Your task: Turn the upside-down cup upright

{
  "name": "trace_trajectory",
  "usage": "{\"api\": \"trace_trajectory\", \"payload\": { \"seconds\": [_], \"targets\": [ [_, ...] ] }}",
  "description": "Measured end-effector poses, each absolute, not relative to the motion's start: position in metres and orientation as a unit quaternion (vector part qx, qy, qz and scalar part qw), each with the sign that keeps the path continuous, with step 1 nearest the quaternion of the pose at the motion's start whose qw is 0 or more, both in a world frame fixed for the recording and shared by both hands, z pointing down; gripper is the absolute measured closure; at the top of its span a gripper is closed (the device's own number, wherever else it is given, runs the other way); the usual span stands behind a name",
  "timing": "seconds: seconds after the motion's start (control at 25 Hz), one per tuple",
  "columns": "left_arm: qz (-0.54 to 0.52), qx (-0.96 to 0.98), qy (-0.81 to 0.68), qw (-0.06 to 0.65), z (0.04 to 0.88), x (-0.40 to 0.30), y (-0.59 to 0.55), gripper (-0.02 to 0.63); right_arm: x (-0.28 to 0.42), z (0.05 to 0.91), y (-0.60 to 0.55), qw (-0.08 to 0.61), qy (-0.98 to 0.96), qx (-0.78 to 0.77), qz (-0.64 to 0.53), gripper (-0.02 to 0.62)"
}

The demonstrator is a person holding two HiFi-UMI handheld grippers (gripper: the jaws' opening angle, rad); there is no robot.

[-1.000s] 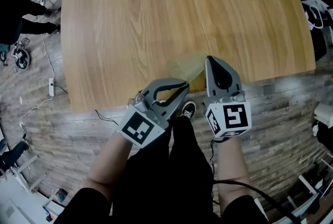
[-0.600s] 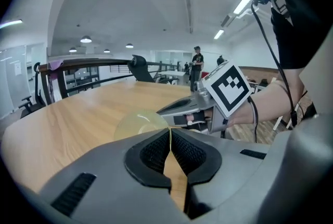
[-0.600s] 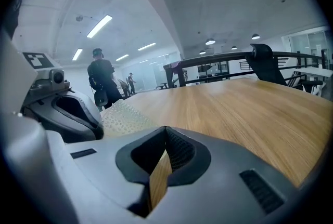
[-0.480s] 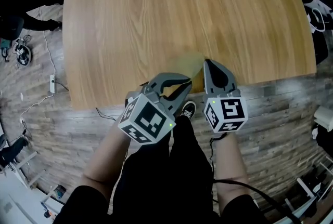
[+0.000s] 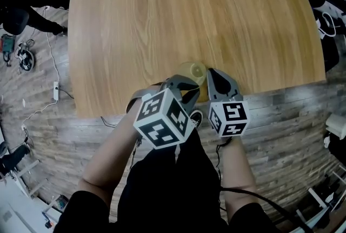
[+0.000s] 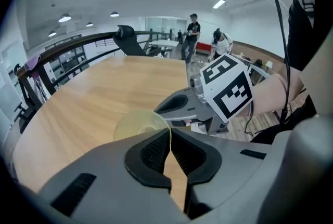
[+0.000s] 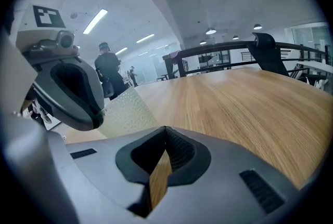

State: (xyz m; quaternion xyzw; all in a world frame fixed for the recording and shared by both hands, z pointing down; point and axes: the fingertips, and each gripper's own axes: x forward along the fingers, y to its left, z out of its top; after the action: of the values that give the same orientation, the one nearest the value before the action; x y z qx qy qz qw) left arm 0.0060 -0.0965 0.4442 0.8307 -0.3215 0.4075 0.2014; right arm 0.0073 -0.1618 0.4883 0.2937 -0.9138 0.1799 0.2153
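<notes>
A translucent yellow-green plastic cup [image 5: 193,71] is at the near edge of the round wooden table [image 5: 162,10], its mouth facing up. My left gripper [image 5: 189,87] is shut on the near wall of the cup at the rim. In the left gripper view that thin wall runs between the pads of my left gripper [image 6: 170,132], and the cup [image 6: 136,125] shows its open mouth. My right gripper [image 5: 211,73] is shut on nothing, close beside the cup on its right. From the right gripper view the dimpled cup [image 7: 120,111] stands left of my right gripper [image 7: 165,132].
The table edge [image 5: 162,106] runs just under both grippers, with the wood-plank floor and the person's legs and a shoe [image 5: 195,116] below. Cables and a power strip [image 5: 53,90] lie on the floor at left. People [image 6: 193,36] stand beyond the table's far side.
My left gripper has tipped steeply downward, bringing the cup from lying tilted to mouth-up. My right gripper has sunk a little and stays beside the cup.
</notes>
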Motion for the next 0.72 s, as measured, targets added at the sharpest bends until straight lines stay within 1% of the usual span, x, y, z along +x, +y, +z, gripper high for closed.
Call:
{"api": "trace_trajectory", "payload": {
  "seconds": [0.36,0.72],
  "targets": [
    [0.443,0.821,-0.298,0.202,0.451,0.010,-0.106,0.588,0.005,0.497,-0.165,0.224,-0.909,0.292,0.196,0.581],
    [0.444,0.816,-0.301,0.215,0.447,0.007,-0.114,0.588,0.005,0.493,-0.164,0.223,-0.909,0.287,0.204,0.581]
  ]
}}
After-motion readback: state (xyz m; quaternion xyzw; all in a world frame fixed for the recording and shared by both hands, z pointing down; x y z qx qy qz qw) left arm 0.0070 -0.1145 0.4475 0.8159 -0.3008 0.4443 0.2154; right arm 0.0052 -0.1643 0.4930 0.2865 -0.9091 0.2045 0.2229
